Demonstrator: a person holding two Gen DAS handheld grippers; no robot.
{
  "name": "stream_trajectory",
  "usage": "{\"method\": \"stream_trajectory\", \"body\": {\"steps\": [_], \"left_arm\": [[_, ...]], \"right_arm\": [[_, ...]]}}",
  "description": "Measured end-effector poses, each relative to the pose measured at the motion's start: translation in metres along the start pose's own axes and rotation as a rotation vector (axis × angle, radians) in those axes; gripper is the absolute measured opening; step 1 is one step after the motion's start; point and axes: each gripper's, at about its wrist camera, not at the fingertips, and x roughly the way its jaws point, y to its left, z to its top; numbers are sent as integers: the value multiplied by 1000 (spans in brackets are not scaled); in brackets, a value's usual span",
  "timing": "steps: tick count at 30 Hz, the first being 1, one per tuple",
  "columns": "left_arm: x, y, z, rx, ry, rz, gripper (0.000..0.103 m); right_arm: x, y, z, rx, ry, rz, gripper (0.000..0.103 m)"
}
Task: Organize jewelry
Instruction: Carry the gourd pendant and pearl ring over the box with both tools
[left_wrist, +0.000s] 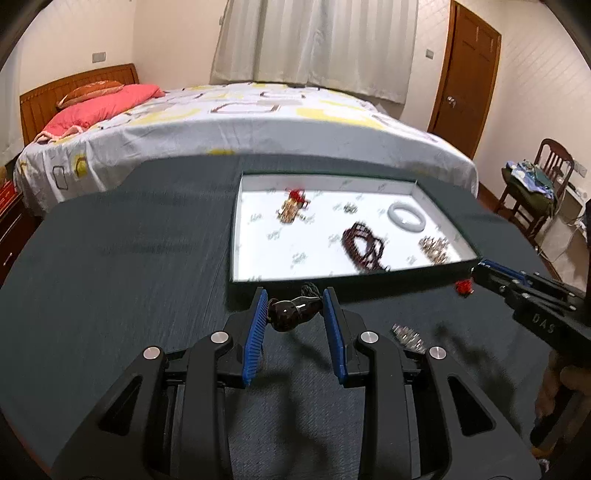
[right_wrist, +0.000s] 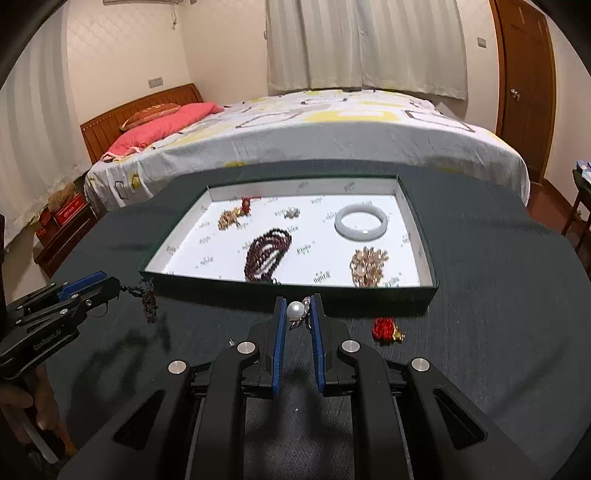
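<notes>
Bedroom counter (right_wrist: 498, 258), tray (right_wrist: 369, 293) at 12 o'clock. Left claw (left_wrist: 295, 314) pinching dark pendant (left_wrist: 293, 313), right claw (right_wrist: 297, 314) pinching pearl brooch (right_wrist: 296, 311). Could slip mid-carry, round pearl especially.

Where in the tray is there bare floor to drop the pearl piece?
In the tray, the near-left corner, left of the dark bead strand, is bare. A smaller patch lies between that strand and the gold cluster. The far row is crowded: red-and-gold charm, small silver piece, white bangle.

The tray's near wall (right_wrist: 288, 291) stands between both tongs and its bare floor.
</notes>
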Motion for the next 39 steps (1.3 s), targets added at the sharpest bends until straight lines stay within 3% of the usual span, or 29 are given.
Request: {"method": "stream_trajectory", "body": {"steps": [10,19,23,30,39], "left_arm": [[-6,-15,49,21,-106,-36,30],[26,-25,100,30,-178,-38,30],[58,-24,106,23,-145,-27,30],[123,-12,85,4,-15,11,30],[158,-4,73,2,76,24,30]], "right_arm": [[-6,6,39,-20,-84,19,14],[19,4,89,-26,-156,18,14],[51,-5,89,-5,-123,17,14],[111,-13,72,-2,2,1,14],[143,-18,60,2,97,-7,14]]}}
